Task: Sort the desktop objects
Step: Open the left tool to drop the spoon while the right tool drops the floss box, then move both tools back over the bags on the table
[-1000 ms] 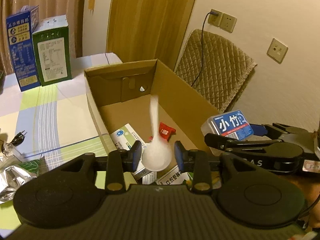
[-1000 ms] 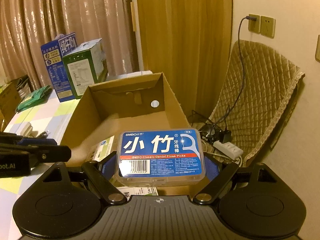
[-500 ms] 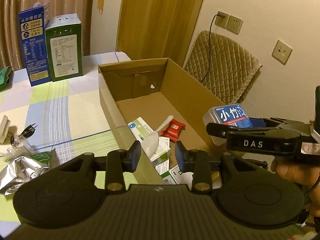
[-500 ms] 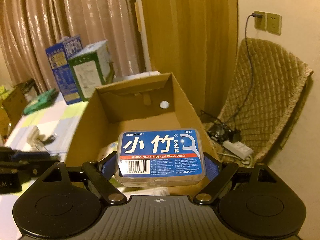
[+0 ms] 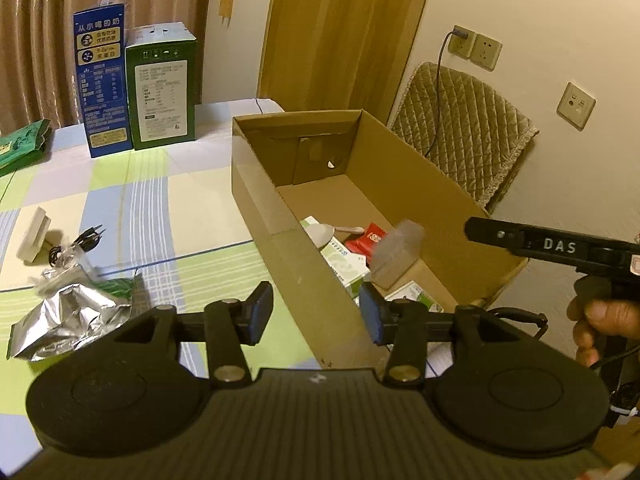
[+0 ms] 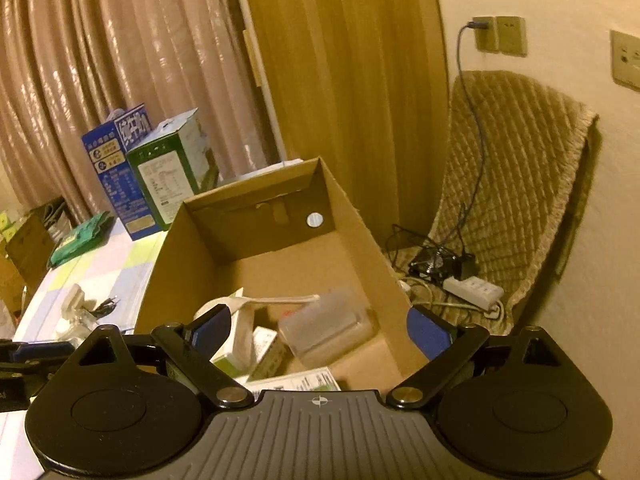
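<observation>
An open cardboard box (image 5: 304, 264) (image 6: 364, 248) stands on the table's right side. Inside lie a white spoon (image 5: 324, 234) (image 6: 256, 302), a red packet (image 5: 370, 238) and several white and green cartons (image 5: 344, 268). The clear floss pick box (image 5: 396, 256) (image 6: 326, 332) is blurred and tilted inside the cardboard box, free of any fingers. My left gripper (image 5: 316, 312) is open and empty above the box's near left wall. My right gripper (image 6: 318, 330) is open and empty above the box's near end; its finger (image 5: 532, 242) reaches in from the right.
On the checked tablecloth left of the box lie a silver foil bag (image 5: 68, 316), a black cable (image 5: 80, 240) and a small white piece (image 5: 34, 240). A blue carton (image 5: 102, 84) and a green carton (image 5: 162, 88) stand at the back. A quilted chair (image 6: 512, 184) stands right.
My right gripper has opened and let go of the floss pick box, which has dropped into the cardboard box. My left gripper earlier released the spoon and has pulled back and up.
</observation>
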`<state>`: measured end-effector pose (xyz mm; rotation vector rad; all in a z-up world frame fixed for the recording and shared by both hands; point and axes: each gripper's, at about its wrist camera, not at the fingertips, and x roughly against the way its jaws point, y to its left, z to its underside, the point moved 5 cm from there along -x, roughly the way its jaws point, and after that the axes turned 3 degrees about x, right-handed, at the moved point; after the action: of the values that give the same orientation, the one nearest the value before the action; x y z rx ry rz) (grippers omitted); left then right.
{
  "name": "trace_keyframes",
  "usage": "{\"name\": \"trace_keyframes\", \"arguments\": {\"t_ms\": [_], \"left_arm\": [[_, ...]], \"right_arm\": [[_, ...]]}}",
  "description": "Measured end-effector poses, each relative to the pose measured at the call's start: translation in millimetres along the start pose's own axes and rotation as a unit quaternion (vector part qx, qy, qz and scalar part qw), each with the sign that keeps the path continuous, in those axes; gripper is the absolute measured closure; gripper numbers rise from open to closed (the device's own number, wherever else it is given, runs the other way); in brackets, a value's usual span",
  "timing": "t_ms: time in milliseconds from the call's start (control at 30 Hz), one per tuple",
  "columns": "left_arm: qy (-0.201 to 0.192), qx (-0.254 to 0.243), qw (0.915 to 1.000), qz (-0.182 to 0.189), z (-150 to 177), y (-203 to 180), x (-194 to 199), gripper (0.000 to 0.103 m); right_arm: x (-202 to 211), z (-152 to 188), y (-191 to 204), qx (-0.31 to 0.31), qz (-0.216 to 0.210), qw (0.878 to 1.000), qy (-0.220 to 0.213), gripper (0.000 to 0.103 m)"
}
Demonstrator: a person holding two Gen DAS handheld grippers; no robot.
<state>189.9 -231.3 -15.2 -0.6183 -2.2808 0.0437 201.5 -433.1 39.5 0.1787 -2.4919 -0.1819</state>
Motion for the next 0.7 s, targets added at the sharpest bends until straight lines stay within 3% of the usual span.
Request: {"name": "trace_keyframes", "arguments": {"t_ms": [167,500,700], "left_arm": [[-0.003,0.002,1.0000,-0.006,7,5,11,0.053],[-0.016,-0.001,0.9996,-0.022,14,18,39,0.023],[-0.025,-0.002,0.9990,-0.037,20,29,58,0.014]], "right_arm": [[16,12,7,-0.004,-0.007,1.000,0.003,0.010],[33,22,39,0.010,-0.017,1.000,0.016,0.004],[42,26,60,0.025,-0.023,0.999,0.018,0.002]]}}
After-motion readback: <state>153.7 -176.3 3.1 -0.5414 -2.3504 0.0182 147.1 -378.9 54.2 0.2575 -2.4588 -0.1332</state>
